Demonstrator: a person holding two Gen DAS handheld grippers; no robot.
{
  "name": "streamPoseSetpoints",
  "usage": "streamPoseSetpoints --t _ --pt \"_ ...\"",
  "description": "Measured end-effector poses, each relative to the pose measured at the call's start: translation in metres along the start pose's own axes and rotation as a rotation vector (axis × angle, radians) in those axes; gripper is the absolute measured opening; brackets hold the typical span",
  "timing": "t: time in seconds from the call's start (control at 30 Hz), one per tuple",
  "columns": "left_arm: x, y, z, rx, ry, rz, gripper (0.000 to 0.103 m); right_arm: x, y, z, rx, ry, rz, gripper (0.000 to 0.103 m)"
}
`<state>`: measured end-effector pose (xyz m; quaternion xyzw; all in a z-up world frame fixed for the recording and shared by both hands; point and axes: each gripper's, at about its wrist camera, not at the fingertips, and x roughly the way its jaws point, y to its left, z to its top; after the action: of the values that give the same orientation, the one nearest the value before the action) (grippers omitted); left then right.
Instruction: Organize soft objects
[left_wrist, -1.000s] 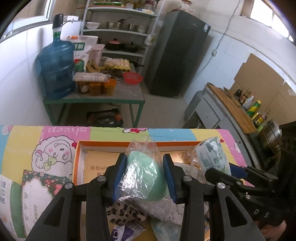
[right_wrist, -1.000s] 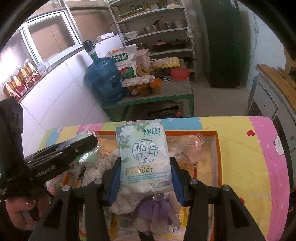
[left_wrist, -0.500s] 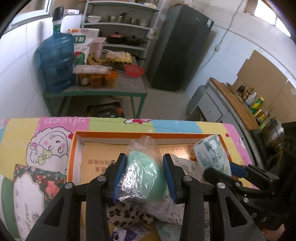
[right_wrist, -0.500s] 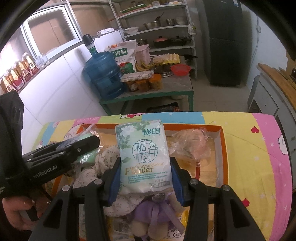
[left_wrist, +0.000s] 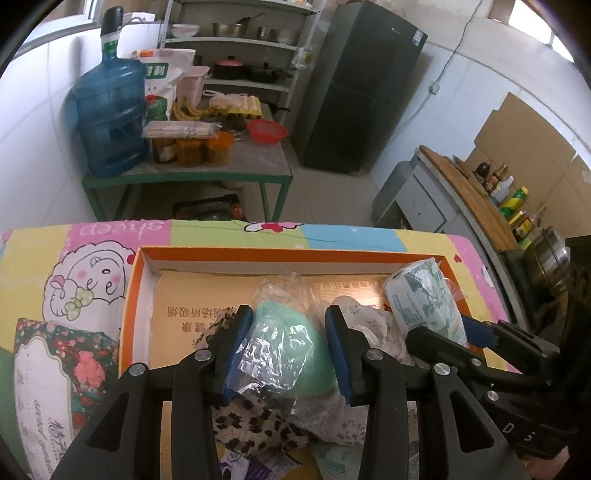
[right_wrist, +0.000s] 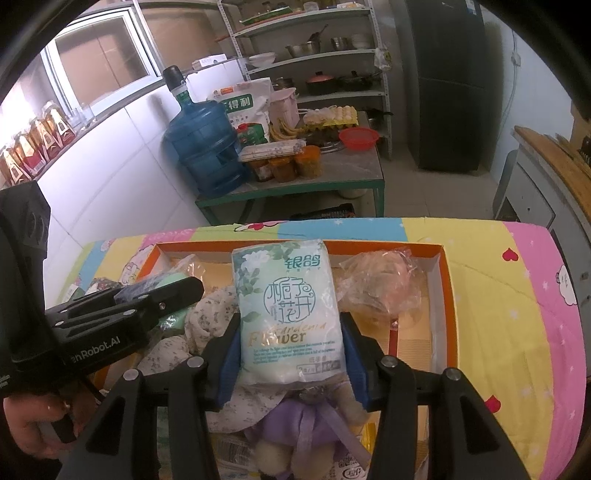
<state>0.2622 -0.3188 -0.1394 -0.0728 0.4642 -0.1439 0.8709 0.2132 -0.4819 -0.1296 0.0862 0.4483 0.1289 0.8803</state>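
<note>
We're over the shallow orange cardboard box (left_wrist: 133, 295) on the colourful cartoon cloth; our right gripper (right_wrist: 290, 354) clamps the white-and-green tissue pack (right_wrist: 288, 310), our left gripper (left_wrist: 284, 350) squeezes the mint-green soft ball in clear plastic (left_wrist: 291, 350).

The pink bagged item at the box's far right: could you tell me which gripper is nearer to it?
Right. The right gripper, holding the tissue pack, sits just left of the pink bagged item; the left gripper, holding a green bagged item, is farther left.

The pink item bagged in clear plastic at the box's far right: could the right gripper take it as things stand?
Probably not yet: the right gripper is shut on the tissue pack, though nothing blocks the bagged pink item.
</note>
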Motion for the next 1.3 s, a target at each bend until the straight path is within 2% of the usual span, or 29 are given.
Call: streamPoseSetpoints --t 0.57,0.8,1.0,1.07,1.13,1.3 --pt "-0.004 -0.003 0.000 -0.001 -0.006 0.001 0.044 -0.002 -0.004 0.001 0.014 -0.012 0.011 0.052" --pt "-0.012 -0.004 -0.002 0.001 -0.027 0.002 0.044 -0.007 0.000 0.003 0.000 -0.027 0.001 0.060" --pt "-0.018 -0.003 -0.003 -0.002 -0.036 -0.004 0.045 -0.010 0.000 0.003 0.004 -0.033 -0.008 0.061" --pt "-0.020 -0.002 -0.003 -0.004 -0.041 -0.012 0.046 -0.011 0.001 0.003 0.006 -0.036 -0.010 0.061" --pt "-0.022 -0.001 -0.004 -0.005 -0.042 -0.023 0.055 -0.012 0.001 0.004 0.010 -0.042 -0.009 0.061" --pt "-0.026 -0.004 -0.005 -0.001 -0.044 -0.036 0.063 -0.017 -0.001 0.003 0.018 -0.047 -0.009 0.061"
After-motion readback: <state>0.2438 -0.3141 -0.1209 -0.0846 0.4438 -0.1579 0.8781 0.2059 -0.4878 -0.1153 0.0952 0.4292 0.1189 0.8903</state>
